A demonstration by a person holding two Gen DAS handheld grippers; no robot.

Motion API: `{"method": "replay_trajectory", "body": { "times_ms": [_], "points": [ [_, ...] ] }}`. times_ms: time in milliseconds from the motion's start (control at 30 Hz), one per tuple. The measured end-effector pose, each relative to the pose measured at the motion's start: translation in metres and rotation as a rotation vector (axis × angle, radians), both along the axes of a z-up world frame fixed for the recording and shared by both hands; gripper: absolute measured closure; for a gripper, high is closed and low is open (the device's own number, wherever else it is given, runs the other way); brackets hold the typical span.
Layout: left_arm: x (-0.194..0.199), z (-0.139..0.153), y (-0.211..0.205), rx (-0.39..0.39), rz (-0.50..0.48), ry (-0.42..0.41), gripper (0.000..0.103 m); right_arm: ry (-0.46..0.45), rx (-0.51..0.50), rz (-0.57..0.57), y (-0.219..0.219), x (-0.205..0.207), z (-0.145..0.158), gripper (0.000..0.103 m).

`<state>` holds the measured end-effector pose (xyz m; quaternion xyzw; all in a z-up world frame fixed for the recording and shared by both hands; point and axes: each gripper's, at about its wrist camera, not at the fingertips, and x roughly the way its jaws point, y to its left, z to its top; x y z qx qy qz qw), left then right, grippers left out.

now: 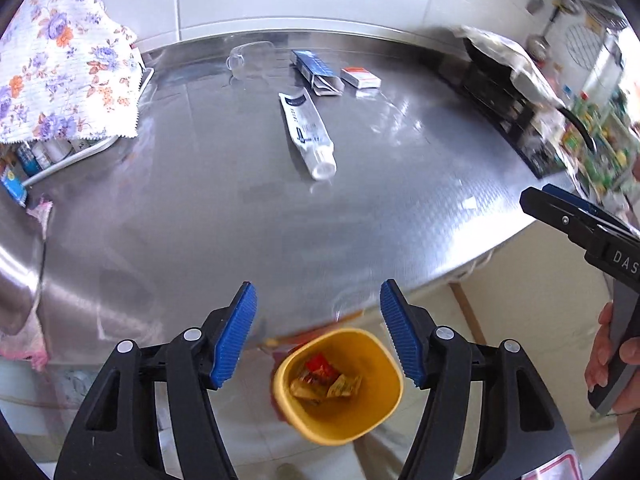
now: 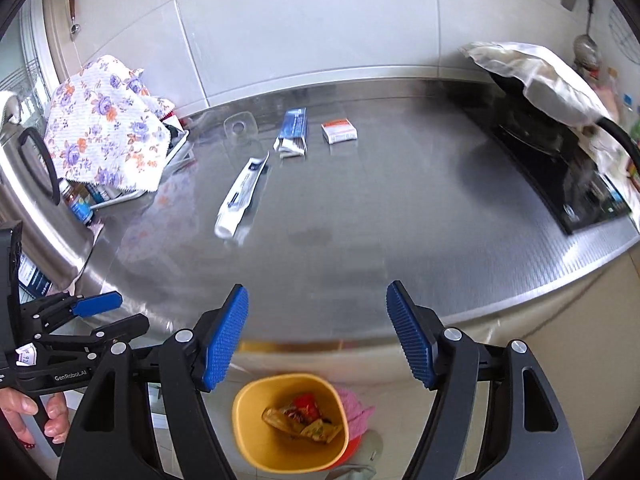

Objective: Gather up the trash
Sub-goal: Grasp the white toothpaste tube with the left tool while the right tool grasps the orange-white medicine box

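A white toothpaste tube (image 1: 307, 136) (image 2: 241, 195) lies on the steel counter (image 1: 224, 216) (image 2: 360, 216). Behind it lie an opened blue carton (image 1: 316, 72) (image 2: 293, 131) and a small white and orange box (image 1: 361, 77) (image 2: 339, 131). A yellow bin (image 1: 338, 386) (image 2: 290, 424) stands on the floor below the counter's front edge and holds crumpled wrappers (image 1: 324, 380) (image 2: 304, 416). My left gripper (image 1: 318, 334) is open and empty above the bin. My right gripper (image 2: 318, 336) is open and empty over the counter's edge, above the bin. Each gripper shows in the other's view: the right one (image 1: 576, 224), the left one (image 2: 80, 320).
A floral cloth (image 1: 64, 60) (image 2: 108, 120) covers a rack with bottles at the left. A clear plastic piece (image 1: 252, 56) (image 2: 239, 126) lies at the back. A black cooktop (image 1: 504, 104) (image 2: 560, 168) with a covered pan (image 2: 536, 76) is at the right. A pink cloth (image 2: 356, 404) lies by the bin.
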<state>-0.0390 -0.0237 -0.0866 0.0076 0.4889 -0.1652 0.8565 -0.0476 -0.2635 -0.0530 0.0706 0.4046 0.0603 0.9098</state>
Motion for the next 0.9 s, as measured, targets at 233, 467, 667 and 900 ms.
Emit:
{"method": "replay_trajectory", "body": {
  "times_ms": [233,467,667,900],
  "points": [
    [0.053,-0.012,-0.031,-0.016,0.116,0.042,0.038,0.023,-0.003,0.11,-0.022,0.081,-0.011,0.031],
    [0.097,-0.021,-0.049,-0.013,0.185,0.063,0.038,0.043,-0.006,0.196,-0.023,0.15,-0.023,0.031],
    [0.12,-0.027,-0.061,0.002,0.176,0.071,0.038,0.053,-0.03,0.23,-0.016,0.192,-0.032,0.031],
    [0.134,-0.036,-0.065,0.028,0.18,0.055,0.039,0.07,-0.04,0.228,-0.012,0.239,-0.045,0.031]
  ]
}}
